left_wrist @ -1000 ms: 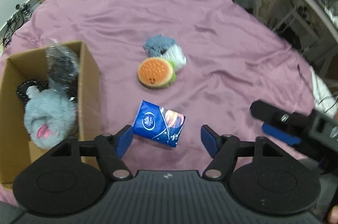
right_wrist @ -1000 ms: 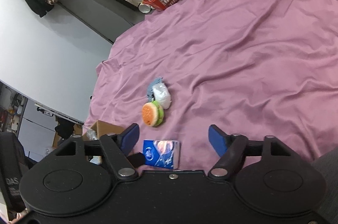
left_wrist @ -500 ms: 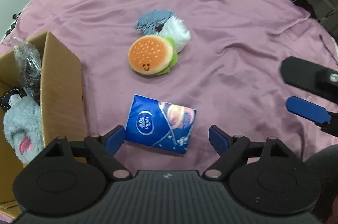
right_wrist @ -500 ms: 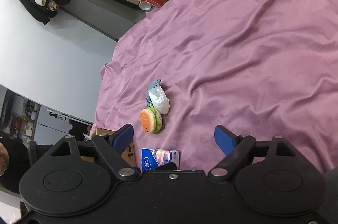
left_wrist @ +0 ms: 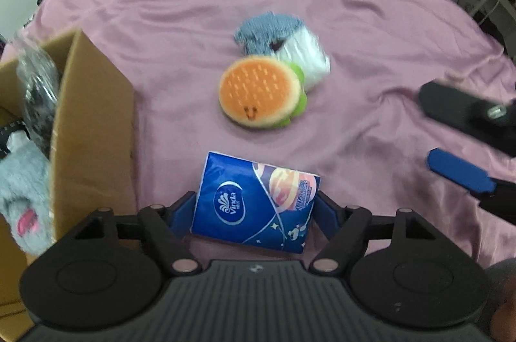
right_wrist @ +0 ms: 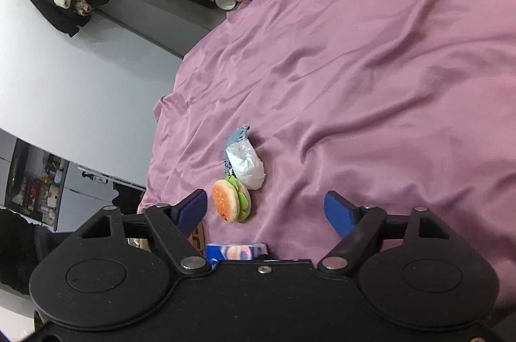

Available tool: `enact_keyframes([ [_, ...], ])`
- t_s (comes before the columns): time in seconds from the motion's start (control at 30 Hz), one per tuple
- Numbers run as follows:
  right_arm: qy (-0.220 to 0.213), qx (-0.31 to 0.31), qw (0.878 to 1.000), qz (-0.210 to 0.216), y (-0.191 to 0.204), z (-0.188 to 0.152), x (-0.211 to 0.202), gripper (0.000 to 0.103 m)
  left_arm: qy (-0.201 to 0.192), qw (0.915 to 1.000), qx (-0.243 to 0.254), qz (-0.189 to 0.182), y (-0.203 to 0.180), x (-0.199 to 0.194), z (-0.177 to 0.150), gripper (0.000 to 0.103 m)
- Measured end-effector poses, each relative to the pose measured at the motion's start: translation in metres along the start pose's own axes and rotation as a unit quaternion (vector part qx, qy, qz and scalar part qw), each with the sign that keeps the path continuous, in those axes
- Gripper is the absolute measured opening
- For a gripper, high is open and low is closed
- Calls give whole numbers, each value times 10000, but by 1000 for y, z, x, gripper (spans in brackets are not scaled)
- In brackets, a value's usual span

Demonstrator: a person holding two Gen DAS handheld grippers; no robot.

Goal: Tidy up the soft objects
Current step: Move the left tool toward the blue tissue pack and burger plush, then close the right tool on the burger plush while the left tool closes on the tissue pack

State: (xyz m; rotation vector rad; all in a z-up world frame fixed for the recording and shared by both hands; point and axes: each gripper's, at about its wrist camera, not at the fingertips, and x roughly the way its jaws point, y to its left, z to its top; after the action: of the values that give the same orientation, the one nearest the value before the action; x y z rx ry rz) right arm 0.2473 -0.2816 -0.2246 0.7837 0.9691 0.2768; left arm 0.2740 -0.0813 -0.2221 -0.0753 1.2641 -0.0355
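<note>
- left gripper [left_wrist: 256,211] fingers apart, straddling blue tissue pack [left_wrist: 254,201] on purple bedsheet [left_wrist: 193,19]
- right gripper [right_wrist: 266,210] fingers apart, empty
- burger plush [left_wrist: 261,95] ahead of left fingers, cardboard box [left_wrist: 93,122] to their left

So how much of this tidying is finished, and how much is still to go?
Partly done. A grey plush and a plastic-wrapped dark bundle already sit in the cardboard box. In hand: the left tool straddles the blue tissue pack, its fingers beside the pack, not visibly squeezing. Left on the purple sheet: the burger plush, a grey knit piece and a white bundle. The right tool is empty.
</note>
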Motion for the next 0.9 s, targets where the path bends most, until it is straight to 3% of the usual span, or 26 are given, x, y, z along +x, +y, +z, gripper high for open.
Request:
enact_keyframes([
  [0.4, 201, 7, 9990, 394, 4, 3, 28, 57, -139, 9982, -504, -309, 17, -11, 23, 75],
  [0.57, 366, 96, 9980, 516, 7, 5, 44, 54, 1, 9972, -616, -422, 20, -1, 23, 75],
  [0.83, 542, 89, 9977, 408, 11, 2, 66, 54, 186, 9950, -790, -582, 24, 13, 21, 75],
  [0.9, 588, 69, 9976, 371, 12, 1, 70, 47, 185, 9944, -835, -620, 26, 14, 22, 75],
])
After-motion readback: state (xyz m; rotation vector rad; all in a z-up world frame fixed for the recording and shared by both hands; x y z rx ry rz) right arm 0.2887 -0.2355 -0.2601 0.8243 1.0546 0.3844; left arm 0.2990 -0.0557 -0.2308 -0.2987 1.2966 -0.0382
